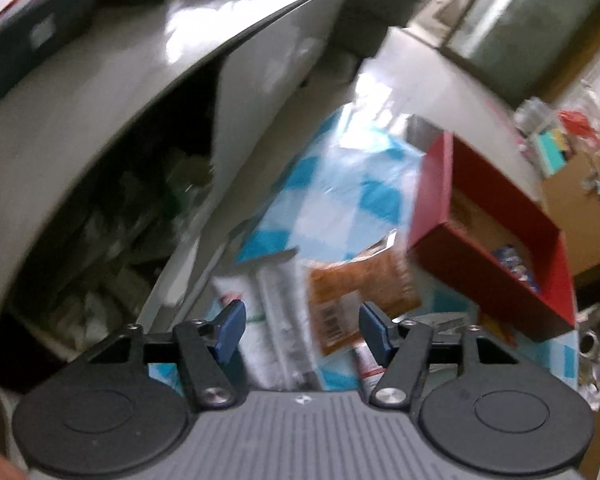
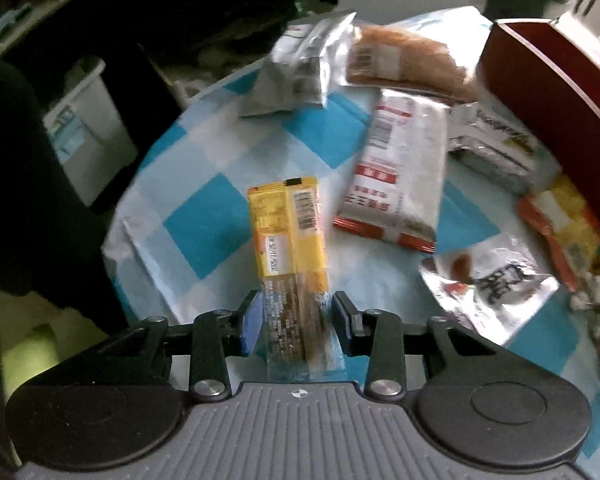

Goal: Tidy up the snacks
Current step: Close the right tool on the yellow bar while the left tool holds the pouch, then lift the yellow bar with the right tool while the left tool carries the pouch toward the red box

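Left wrist view: my left gripper, jaws apart and empty, above an orange packet; red box at right, interior visible.

Right wrist view: my right gripper straddles a yellow snack bar on the checked cloth; whether the pads press it, I cannot tell. Further packets lie far right.

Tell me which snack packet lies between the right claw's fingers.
The long yellow snack bar packet; the other packets lie farther away on the blue checked cloth.
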Demonstrator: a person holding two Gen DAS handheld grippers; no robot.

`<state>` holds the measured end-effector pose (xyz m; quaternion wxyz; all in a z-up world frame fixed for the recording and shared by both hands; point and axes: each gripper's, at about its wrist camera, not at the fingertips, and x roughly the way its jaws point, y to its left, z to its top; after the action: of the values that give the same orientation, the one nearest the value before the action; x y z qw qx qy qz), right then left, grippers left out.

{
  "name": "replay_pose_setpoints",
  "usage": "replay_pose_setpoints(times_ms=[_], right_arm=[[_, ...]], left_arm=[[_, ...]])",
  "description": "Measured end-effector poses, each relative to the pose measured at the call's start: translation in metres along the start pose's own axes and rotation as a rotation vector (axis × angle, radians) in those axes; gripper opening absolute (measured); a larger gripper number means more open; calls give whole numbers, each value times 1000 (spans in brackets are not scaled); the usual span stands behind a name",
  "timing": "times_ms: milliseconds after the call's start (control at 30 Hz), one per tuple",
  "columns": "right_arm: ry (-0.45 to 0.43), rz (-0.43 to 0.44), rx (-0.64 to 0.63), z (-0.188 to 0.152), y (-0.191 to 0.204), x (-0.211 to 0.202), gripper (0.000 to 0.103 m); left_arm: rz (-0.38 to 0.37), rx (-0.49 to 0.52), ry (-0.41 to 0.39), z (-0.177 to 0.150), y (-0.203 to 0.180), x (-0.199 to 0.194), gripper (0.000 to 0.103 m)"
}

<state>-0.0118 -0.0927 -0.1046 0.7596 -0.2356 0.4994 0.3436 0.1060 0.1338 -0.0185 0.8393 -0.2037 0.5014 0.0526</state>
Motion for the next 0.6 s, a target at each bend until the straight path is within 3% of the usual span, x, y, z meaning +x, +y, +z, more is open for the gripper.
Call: replay_pose_setpoints(times_ms=[67, 167, 233, 300, 333, 400, 433, 467, 600], right_arm=[[-18, -9, 2, 1, 2, 2, 51], [-37, -27, 12, 7, 0, 5, 55], [-46, -3, 32, 8, -3, 5, 66], [-24, 46, 53, 10, -8, 9, 98], [-15, 89, 31, 10, -8, 13, 103], [-21, 89, 31, 11, -8, 14, 103], [-12, 96, 34, 12, -10, 14, 103], [-6, 94, 27, 14, -12, 11, 98], [-18, 24, 38, 12, -23, 1, 54]], left_arm=[[22, -61, 16, -10, 3, 7, 68], [54, -58, 63, -20, -7, 27, 68], [109, -46, 73, -29, -14, 40, 68], [154, -33, 119, -39, -17, 58, 66], [167, -36, 140, -43, -17, 65, 62], [198, -7, 113, -49, -21, 64, 60], [195, 8, 102, -50, -23, 61, 51], [180, 17, 99, -52, -23, 57, 50], [146, 31, 104, -59, -22, 50, 47]])
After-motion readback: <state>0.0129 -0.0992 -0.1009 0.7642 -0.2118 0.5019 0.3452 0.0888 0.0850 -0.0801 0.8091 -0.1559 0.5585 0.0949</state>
